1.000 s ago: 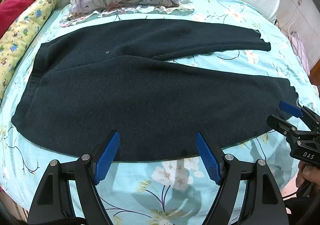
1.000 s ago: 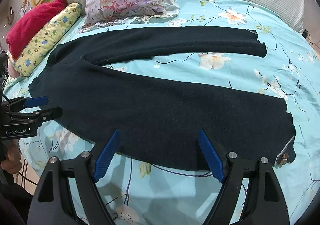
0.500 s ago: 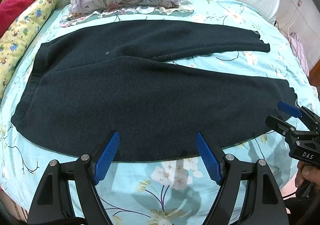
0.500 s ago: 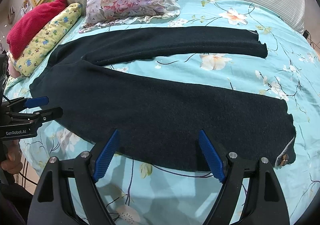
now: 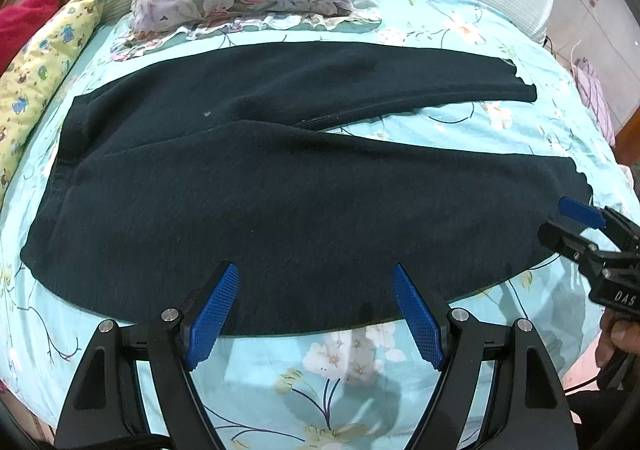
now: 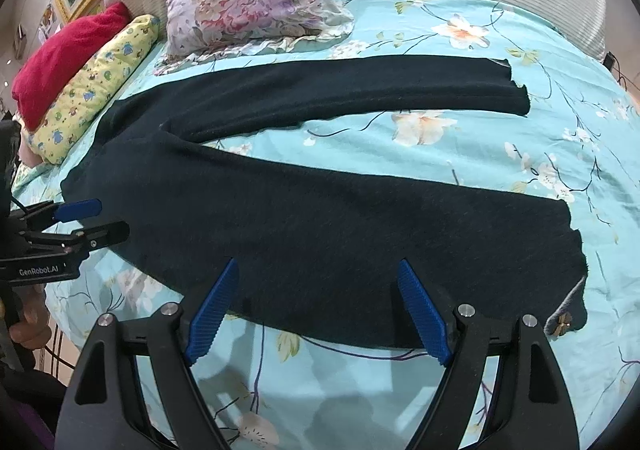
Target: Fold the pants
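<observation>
Pants [image 5: 280, 185], dark and unfolded, lay spread across the floral bedsheet [image 5: 280, 378]. In the left wrist view the left gripper [image 5: 316, 310] gaped empty above their near edge; a shallow bite could slip.

In the right wrist view the right gripper [image 6: 318, 314] gaped empty too; the flowered pillow [image 6: 256, 5] crowded the far leg.

dark pants [image 5: 280, 189] flat on bed [image 5: 280, 370], left claw [image 5: 316, 310] agape

The pants [image 6: 320, 217] lie spread across the bed [image 6: 440, 153], filling mid-frame, legs running right. Pillows [image 6: 248, 5] sit behind them, upper left. My right tongs [image 6: 316, 310] hang low at center, my left tongs [image 6: 88, 217] at left edge.
</observation>
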{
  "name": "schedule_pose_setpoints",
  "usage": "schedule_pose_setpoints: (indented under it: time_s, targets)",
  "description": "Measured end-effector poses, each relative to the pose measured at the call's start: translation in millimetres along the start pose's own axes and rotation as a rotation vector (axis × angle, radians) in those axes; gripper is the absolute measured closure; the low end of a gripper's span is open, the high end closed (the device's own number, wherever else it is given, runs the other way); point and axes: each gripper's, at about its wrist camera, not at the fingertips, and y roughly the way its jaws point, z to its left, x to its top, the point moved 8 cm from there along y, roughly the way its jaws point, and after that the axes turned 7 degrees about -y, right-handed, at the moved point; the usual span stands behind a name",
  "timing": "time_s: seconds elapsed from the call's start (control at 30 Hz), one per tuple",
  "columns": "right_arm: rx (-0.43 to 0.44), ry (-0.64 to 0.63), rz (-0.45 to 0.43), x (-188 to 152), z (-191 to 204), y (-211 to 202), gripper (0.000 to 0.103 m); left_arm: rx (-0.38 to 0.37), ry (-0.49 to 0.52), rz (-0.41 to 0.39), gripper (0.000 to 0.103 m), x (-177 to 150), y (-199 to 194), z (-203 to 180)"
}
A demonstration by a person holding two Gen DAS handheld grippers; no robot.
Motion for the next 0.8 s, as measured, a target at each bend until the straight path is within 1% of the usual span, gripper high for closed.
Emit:
schedule_pose_setpoints:
  time_s: [0.2,0.4,0.63,0.8]
  targets:
    - [0.007,0.061,0.008,4,-15,0,0.021,-0.019,0.048,0.014,0.023,6,4,-8]
    - [0.000,0.127,0.003,15,-39,0,0.021,-0.041,0.089,0.027,0.023,25,12,-15]
    - [-0.023,0.162,-0.017,45,-72,5,0.021,-0.076,0.148,0.036,0.023,63,28,-28]
    - [-0.043,0.178,-0.029,73,-100,14,0.021,-0.106,0.196,0.024,0.023,94,37,-41]
